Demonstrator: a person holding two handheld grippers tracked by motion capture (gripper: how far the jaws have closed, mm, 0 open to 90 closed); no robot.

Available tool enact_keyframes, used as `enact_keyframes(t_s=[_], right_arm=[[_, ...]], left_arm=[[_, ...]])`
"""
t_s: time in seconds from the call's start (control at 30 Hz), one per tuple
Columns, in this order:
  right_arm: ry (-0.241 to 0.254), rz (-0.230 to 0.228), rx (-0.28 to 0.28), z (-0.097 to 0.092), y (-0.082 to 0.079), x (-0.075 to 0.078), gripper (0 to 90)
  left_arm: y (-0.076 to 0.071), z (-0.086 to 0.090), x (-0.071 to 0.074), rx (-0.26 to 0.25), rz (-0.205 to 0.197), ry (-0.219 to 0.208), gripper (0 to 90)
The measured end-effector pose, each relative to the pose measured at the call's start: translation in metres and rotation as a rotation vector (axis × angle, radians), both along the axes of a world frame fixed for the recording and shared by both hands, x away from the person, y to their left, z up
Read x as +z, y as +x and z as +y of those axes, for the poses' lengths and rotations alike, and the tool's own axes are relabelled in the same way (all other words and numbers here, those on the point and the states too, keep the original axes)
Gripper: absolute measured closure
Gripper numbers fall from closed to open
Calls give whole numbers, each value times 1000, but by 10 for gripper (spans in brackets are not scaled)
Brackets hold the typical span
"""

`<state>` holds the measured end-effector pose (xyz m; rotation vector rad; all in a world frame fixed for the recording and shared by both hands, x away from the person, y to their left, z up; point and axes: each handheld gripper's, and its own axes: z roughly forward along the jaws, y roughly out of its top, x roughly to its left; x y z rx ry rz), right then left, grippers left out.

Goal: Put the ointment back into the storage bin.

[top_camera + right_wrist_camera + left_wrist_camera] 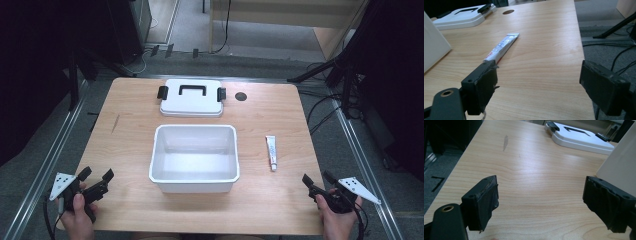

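Note:
An empty white plastic box [194, 158] stands in the middle of the wooden table [130, 145]. Its white lid [192, 98], with a black handle and black clips, lies flat behind it. A small white tube [271, 152] lies to the right of the box, cap toward me. My left gripper [96, 178] is held open at the near left corner, nothing between its jaws. My right gripper [317, 179] is open at the near right corner, just short of the tube [502, 47]. The box wall [619, 167] shows at the right of the left gripper view.
A dark round hole [241, 96] sits in the tabletop right of the lid. A faint scuff mark [505, 142] marks the wood at the left. Metal rails run along both table sides, with cables and tripod legs [340, 70] on the floor at the right.

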<state>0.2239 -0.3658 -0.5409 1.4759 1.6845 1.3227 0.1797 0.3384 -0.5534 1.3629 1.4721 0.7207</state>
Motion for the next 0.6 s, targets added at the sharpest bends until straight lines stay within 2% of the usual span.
enact_keyframes(t_s=[0.07, 0.17, 0.33, 0.37, 0.43, 0.5, 0.6], right_arm=[[-4, 13, -14, 0, 2, 1, 150], [-41, 39, -28, 3, 4, 5, 181], [-108, 101, 2, 13, 12, 16, 204], [-125, 130, 8, 17, 15, 19, 206], [-160, 153, 26, 21, 19, 22, 212], [-215, 179, 28, 27, 23, 27, 220], [-246, 212, 50, 33, 28, 33, 224]], left_arm=[[0, 0, 0, 6, -2, 5, 140], [-1, -2, 0, 14, -5, 23, 140], [0, -4, 1, 17, 2, 42, 140], [0, -4, 1, 18, 6, 43, 140], [0, -4, 1, 18, 5, 42, 140], [0, -4, 1, 16, 6, 44, 140], [0, -3, 0, 12, 6, 36, 140]])
